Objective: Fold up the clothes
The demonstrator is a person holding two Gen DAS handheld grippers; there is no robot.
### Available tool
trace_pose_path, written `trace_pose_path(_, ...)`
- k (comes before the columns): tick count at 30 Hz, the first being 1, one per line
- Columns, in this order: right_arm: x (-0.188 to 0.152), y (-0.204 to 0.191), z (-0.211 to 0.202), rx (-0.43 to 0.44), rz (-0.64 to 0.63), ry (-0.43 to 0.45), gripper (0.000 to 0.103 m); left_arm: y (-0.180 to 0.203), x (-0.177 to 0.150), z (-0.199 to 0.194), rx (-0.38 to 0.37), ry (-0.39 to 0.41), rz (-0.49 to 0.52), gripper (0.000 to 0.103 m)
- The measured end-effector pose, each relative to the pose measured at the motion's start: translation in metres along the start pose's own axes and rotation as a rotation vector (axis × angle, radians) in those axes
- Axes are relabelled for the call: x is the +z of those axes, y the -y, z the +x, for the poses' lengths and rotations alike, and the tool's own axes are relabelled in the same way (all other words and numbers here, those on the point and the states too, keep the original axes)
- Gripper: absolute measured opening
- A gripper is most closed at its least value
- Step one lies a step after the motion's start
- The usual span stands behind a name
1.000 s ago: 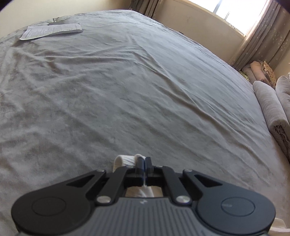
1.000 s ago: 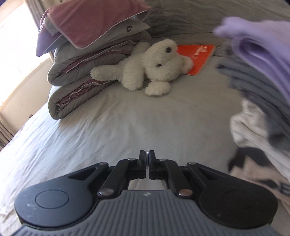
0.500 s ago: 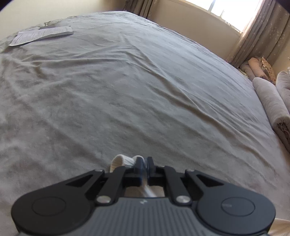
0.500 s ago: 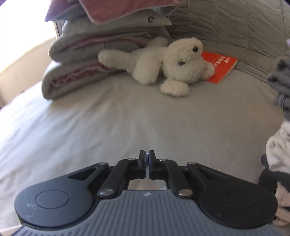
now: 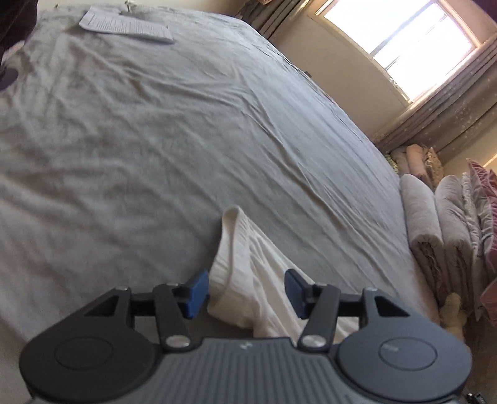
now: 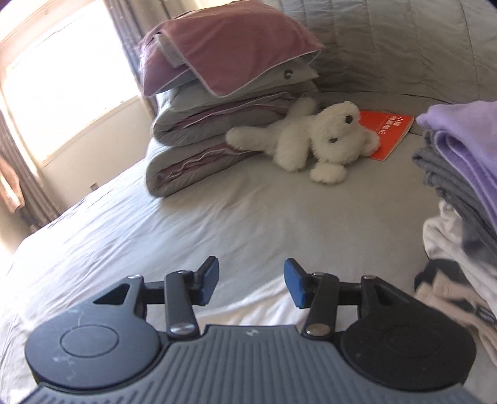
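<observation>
On the wide grey bed, the left hand-held gripper stands spread open, the rumpled, ribbed cream-white garment lying loose between its blue pads and trailing back under it. Only the left wrist view shows the printed paper sheet at the bed's far end. Only the right wrist view shows the right hand-held gripper, also open and empty over a white strip of cloth, with the fluffy white teddy bear and the stack of folded purple, grey and white clothes at the right.
</observation>
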State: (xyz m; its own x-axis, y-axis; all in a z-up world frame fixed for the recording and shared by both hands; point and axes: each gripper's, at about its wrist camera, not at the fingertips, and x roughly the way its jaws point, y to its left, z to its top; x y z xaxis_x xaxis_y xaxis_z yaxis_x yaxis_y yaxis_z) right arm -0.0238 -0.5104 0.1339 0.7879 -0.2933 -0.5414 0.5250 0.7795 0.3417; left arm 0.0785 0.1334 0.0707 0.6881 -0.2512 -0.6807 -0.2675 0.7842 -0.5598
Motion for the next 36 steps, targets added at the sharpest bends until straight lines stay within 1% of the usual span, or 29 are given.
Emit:
trace_pose_path(2,-0.004,0.006,0.001,-0.021,0.002,-0.016,0.052,-0.003,-0.012,0.0,-0.023,-0.011,0.008,0.056)
trace_pose_path(3,-0.007,0.013,0.007,-0.019,0.032,-0.035,0.052,-0.004,-0.017,0.002,-0.03,-0.011,0.022,0.056)
trace_pose_path(5,-0.016,0.036,0.019,-0.01,0.139,-0.101,0.052,-0.005,-0.023,0.008,-0.012,-0.011,0.035,0.056)
trace_pose_path(6,-0.02,0.045,0.026,-0.006,0.18,-0.136,0.049,-0.006,-0.024,0.011,-0.025,-0.021,0.019,0.055)
trace_pose_path(7,-0.023,0.051,0.033,-0.004,0.195,-0.155,0.042,-0.008,-0.026,0.014,-0.039,-0.032,0.002,0.055)
trace_pose_path(9,-0.027,0.055,0.046,0.013,0.214,-0.168,0.037,-0.004,-0.03,0.017,-0.046,-0.014,0.01,0.055)
trace_pose_path(10,-0.029,0.057,0.052,0.025,0.227,-0.172,0.036,-0.002,-0.033,0.018,-0.049,-0.004,0.015,0.055)
trace_pose_path(13,-0.035,0.055,0.073,0.057,0.27,-0.199,0.036,0.006,-0.037,0.031,-0.012,-0.005,0.049,0.052)
trace_pose_path(15,-0.041,0.05,0.085,0.038,0.258,-0.226,0.036,0.006,-0.039,0.041,0.038,0.0,0.055,0.035)
trace_pose_path(16,-0.043,0.045,0.09,0.02,0.24,-0.233,0.035,0.004,-0.038,0.046,0.054,-0.01,0.064,0.013)
trace_pose_path(17,-0.042,0.04,0.093,-0.004,0.204,-0.224,0.03,0.003,-0.036,0.049,0.056,-0.009,0.072,0.009)
trace_pose_path(18,-0.041,0.036,0.096,-0.027,0.174,-0.215,0.006,0.003,-0.035,0.051,0.056,-0.008,0.079,0.008)
trace_pose_path(19,-0.039,0.035,0.095,-0.043,0.167,-0.209,0.005,0.004,-0.031,0.049,0.055,0.005,0.096,0.007)
trace_pose_path(20,-0.037,0.034,0.093,-0.056,0.164,-0.201,0.005,0.006,-0.027,0.046,0.054,0.018,0.112,0.007)
trace_pose_path(22,-0.03,0.032,0.079,-0.048,0.164,-0.17,0.005,0.01,-0.017,0.034,0.03,0.055,0.144,0.007)
trace_pose_path(24,-0.023,0.027,0.065,-0.04,0.141,-0.138,0.005,0.014,-0.011,0.027,0.006,0.057,0.196,0.006)
trace_pose_path(25,-0.022,0.024,0.064,-0.052,0.109,-0.133,0.005,0.014,-0.01,0.026,0.022,0.047,0.223,0.005)
trace_pose_path(27,-0.026,0.02,0.069,-0.085,0.034,-0.142,0.005,0.013,-0.013,0.037,0.09,-0.001,0.256,0.004)
trace_pose_path(28,-0.031,0.022,0.072,-0.107,0.006,-0.161,0.005,0.009,-0.015,0.046,0.111,-0.05,0.247,0.004)
trace_pose_path(29,-0.034,0.024,0.078,-0.122,-0.003,-0.18,0.005,0.003,-0.016,0.052,0.12,-0.094,0.211,0.004)
trace_pose_path(30,-0.036,0.025,0.082,-0.132,-0.005,-0.195,0.005,-0.002,-0.016,0.052,0.114,-0.101,0.177,0.004)
trace_pose_path(32,-0.036,0.03,0.074,-0.108,0.041,-0.184,0.007,-0.005,-0.013,0.047,0.098,-0.085,0.149,0.004)
trace_pose_path(33,-0.034,0.029,0.067,-0.09,0.054,-0.162,0.014,-0.006,-0.011,0.044,0.096,-0.071,0.149,0.004)
trace_pose_path(35,-0.031,0.016,0.049,-0.071,0.022,-0.106,0.021,-0.007,-0.009,0.037,0.092,-0.045,0.151,0.004)
trace_pose_path(36,-0.032,0.007,0.04,-0.046,-0.02,-0.096,0.038,-0.009,-0.009,0.035,0.089,-0.045,0.142,0.004)
